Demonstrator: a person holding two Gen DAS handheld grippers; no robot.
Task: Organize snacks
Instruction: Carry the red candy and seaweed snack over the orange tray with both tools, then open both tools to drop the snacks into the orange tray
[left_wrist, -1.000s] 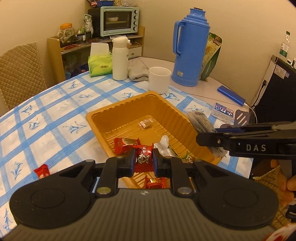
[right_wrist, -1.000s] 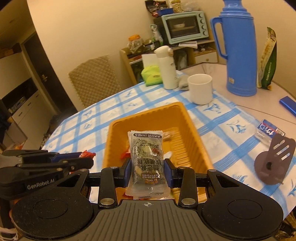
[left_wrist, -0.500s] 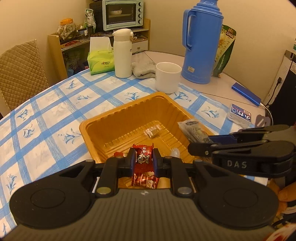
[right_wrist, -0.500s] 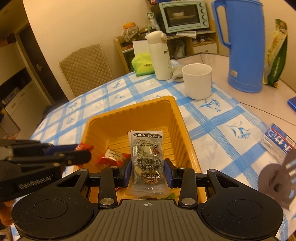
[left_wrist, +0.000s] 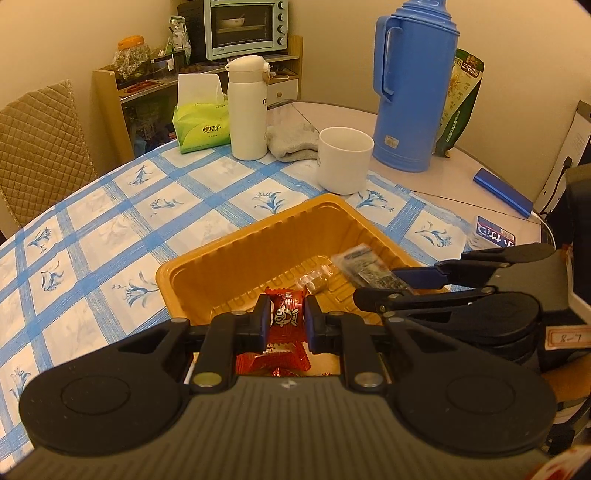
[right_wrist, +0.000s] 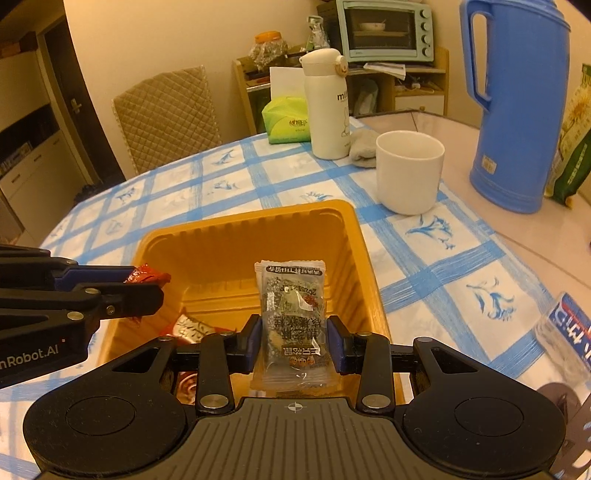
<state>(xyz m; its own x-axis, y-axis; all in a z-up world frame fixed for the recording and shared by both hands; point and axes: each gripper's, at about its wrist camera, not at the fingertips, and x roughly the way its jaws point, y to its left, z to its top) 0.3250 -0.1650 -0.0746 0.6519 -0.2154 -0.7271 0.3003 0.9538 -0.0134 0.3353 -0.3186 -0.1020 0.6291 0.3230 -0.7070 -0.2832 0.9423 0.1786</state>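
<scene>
Orange plastic tray (right_wrist: 354, 240) sits on the checked table (left_wrist: 110, 229), directly below both tools. Left hand-held gripper (left_wrist: 286, 325) clamps a red candy (left_wrist: 286, 319); right hand-held gripper (right_wrist: 293, 345) grips a clear seed-bar packet (right_wrist: 291, 314), long axis pointing away over the tray floor. Both hover equally near. Snacks under the grippers are mostly hidden.
</scene>
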